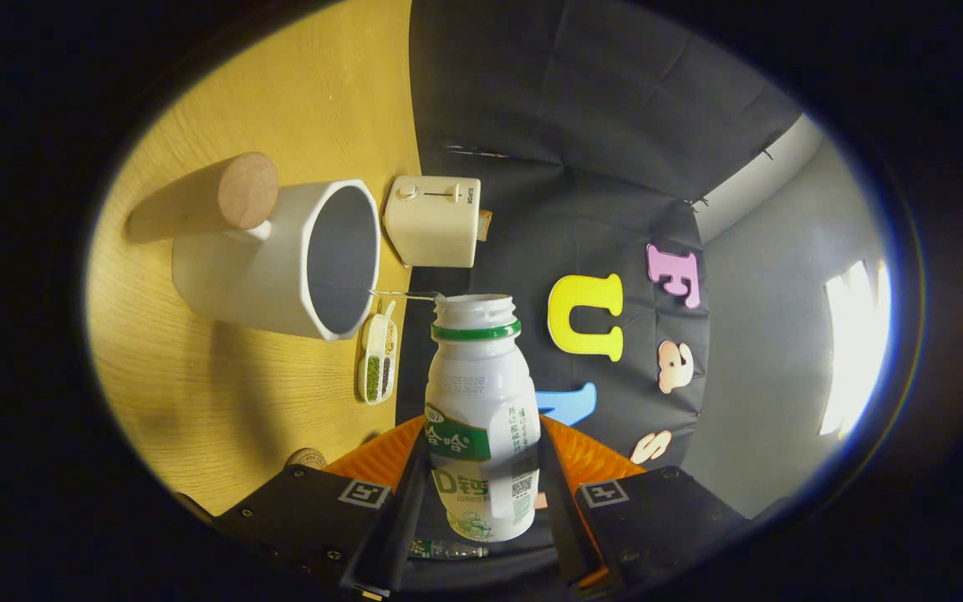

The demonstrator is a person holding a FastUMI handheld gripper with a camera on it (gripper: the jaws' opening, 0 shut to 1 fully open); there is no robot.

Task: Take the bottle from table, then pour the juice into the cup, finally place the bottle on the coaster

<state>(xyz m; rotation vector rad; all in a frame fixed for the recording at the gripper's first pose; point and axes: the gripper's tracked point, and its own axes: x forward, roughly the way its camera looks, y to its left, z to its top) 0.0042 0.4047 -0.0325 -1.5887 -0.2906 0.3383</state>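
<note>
With jaws clamped on the bottle (481,418) at lower centre, gripper (481,493) is tipped toward the cup (281,263) at upper left; pouring step; next, bring mouth over the rim.

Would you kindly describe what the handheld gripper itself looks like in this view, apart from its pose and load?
The gripper has two blocky matte black housings, one per side, each fastened with small dark screws and carrying a square black-and-white fiducial marker on its top face. Ribbed orange plastic panels fan out behind the markers towards the middle. No cables or sleeve can be made out.
</note>
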